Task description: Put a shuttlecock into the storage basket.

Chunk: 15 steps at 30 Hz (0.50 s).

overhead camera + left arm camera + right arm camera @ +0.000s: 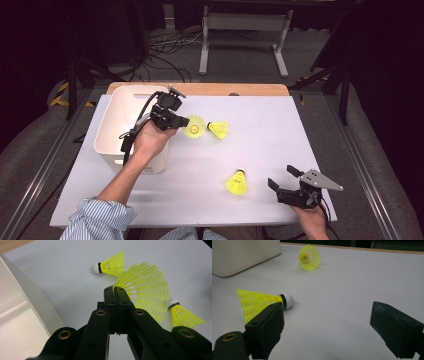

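- 3 yellow shuttlecocks are in sight on or over the white counter (260, 135), with a white bin (107, 142) at its left side
- The left gripper (186, 121) has its jaws closed tight on the rim of the held shuttlecock (195, 126), pinching the edge of the yellow mesh skirt; in the left gripper view that skirt (147, 290) fans out to the right of the shut jaws
- The held shuttlecock sits just beside the right wall of the bin, with its open skirt facing the camera in the high view
- A second shuttlecock (219, 129) lies on its side on the counter just beside the held one, on the side away from the bin; in the left gripper view it (110, 265) shows past the jaws with its white cork pointing left
- A third shuttlecock (237, 183) lies on the counter nearer the person, well apart from the other 2, cork pointing away from the person
- The right gripper (284, 177) rests at the near right of the counter, jaws wide open with nothing between them
- In the right gripper view the third shuttlecock (262, 302) lies just beyond the left-hand jaw, not touched by it, cork to the right
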Available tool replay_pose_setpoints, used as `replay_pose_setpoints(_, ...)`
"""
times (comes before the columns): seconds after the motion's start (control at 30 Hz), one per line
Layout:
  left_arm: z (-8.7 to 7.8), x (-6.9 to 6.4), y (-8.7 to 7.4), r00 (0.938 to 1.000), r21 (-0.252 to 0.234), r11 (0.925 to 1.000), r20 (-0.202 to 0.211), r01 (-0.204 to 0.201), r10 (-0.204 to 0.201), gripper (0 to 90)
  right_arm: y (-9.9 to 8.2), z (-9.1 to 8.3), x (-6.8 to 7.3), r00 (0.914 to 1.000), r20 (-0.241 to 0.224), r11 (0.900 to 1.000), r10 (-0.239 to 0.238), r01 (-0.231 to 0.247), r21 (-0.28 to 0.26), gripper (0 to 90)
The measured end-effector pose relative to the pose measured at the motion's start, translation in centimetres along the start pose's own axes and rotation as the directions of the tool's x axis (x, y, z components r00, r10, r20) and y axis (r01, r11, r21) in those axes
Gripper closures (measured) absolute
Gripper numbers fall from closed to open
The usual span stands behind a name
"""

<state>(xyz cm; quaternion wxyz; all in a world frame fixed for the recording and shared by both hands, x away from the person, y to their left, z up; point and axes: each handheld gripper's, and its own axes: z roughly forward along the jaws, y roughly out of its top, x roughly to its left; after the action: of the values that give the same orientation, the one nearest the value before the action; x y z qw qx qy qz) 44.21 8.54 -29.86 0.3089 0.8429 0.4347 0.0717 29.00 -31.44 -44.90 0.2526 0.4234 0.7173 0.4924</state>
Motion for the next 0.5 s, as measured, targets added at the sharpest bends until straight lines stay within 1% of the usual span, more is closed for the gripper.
replay_pose_setpoints(0.1,-0.1,0.0,0.1,0.9999,0.002,0.9999,0.006,0.01,-0.01,89.5,0.0,0.0,0.0,1.0,-0.003,1.0,0.001,-0.001,0.001,12.4)
replay_pose_setpoints(0.13,-0.2,0.1,0.2,0.9999,0.003,1.0,0.006,0.01,-0.01,89.5,0.0,0.0,0.1,1.0,-0.003,1.0,-0.002,0.002,0.0,12.4)
replay_pose_setpoints(0.17,-0.3,0.2,0.4,1.0,0.004,1.0,0.002,0.001,-0.001,89.4,0.0,0.0,0.1,1.0,-0.002,1.0,-0.003,0.003,0.001,12.4)
replay_pose_setpoints(0.27,-0.4,0.3,0.7,0.9999,0.007,0.9999,0.007,0.013,-0.013,89.5,0.0,0.0,0.1,1.0,-0.003,1.0,-0.002,0.002,0.001,12.4)
replay_pose_setpoints(0.37,-0.6,0.3,0.9,0.9998,0.005,0.9998,0.002,0.019,-0.019,89.5,0.0,0.0,0.1,1.0,-0.004,1.0,-0.003,0.003,0.001,12.5)
replay_pose_setpoints(0.5,-0.8,0.5,1.2,0.9999,0.007,0.9998,-0.003,0.016,-0.016,89.5,0.0,0.1,0.1,1.0,-0.005,1.0,-0.005,0.005,0.005,12.5)
